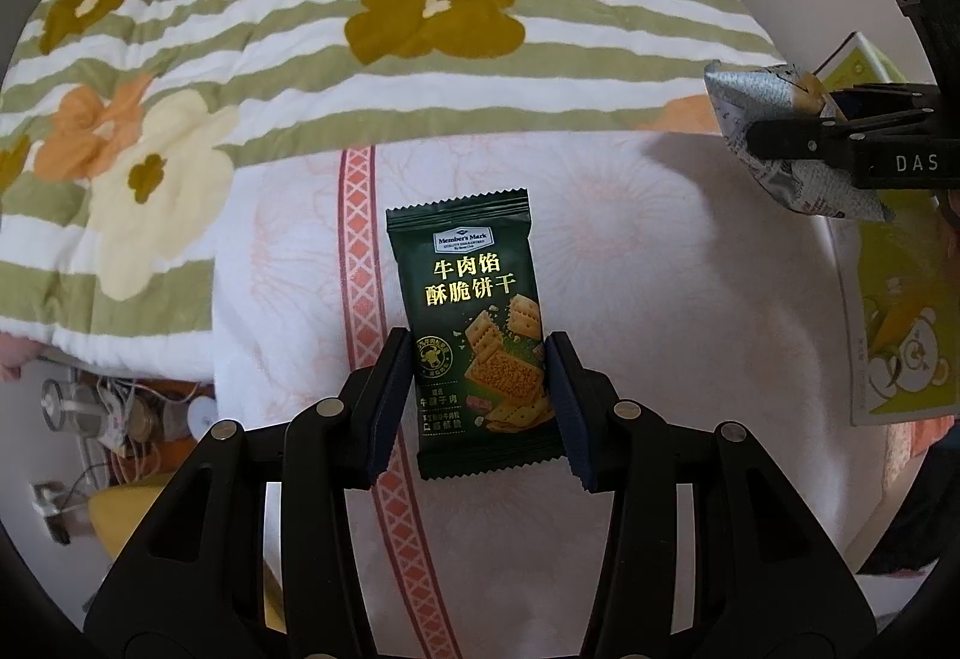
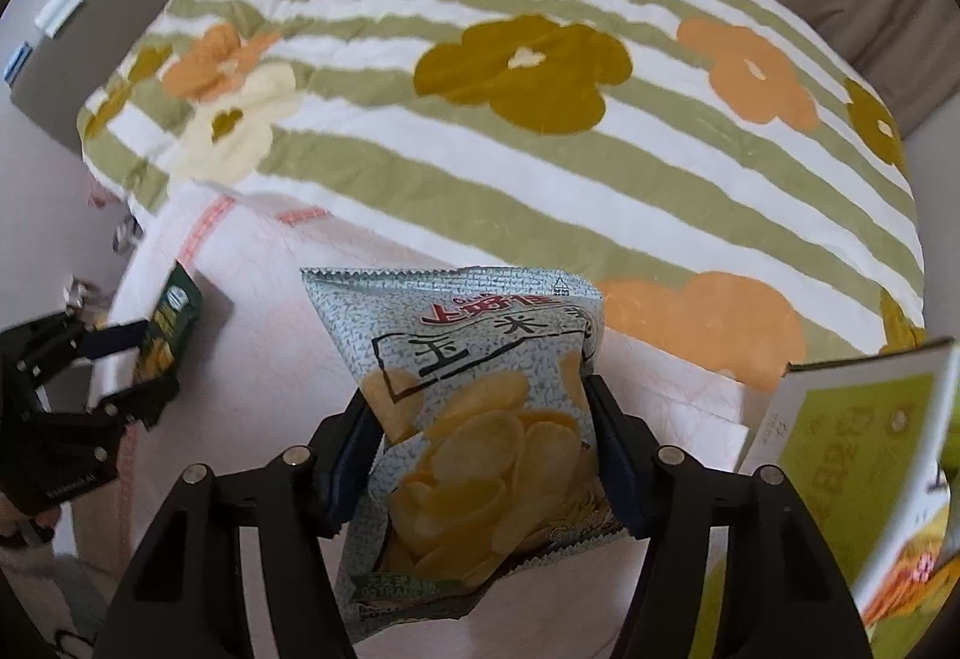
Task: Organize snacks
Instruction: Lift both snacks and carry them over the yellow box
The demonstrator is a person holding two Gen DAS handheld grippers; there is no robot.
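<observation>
Left hand-held gripper (image 1: 480, 389): narrowed onto the dark green biscuit packet (image 1: 474, 323), pads pressing its lower long edges; the printed face shows toward the camera and the top seal points away, so the pack hangs flat and readable, apparently for a clean set-down.
Right hand-held gripper (image 2: 486, 443): clamped on the grey crisp bag (image 2: 474, 419) at mid-height, fingers denting both sides; the puffy bag keeps the jaws fairly wide.
Why two grips: each hand carries one snack, so I judge both are being moved to a sorting spot together.
Crisp bag position: off the bed, held near the green-and-white box (image 2: 858, 437).
Likely destination: that box, open beside the right hand.
Below: white bed sheet (image 1: 630, 269), flowered quilt (image 1: 360, 29) beyond.
</observation>
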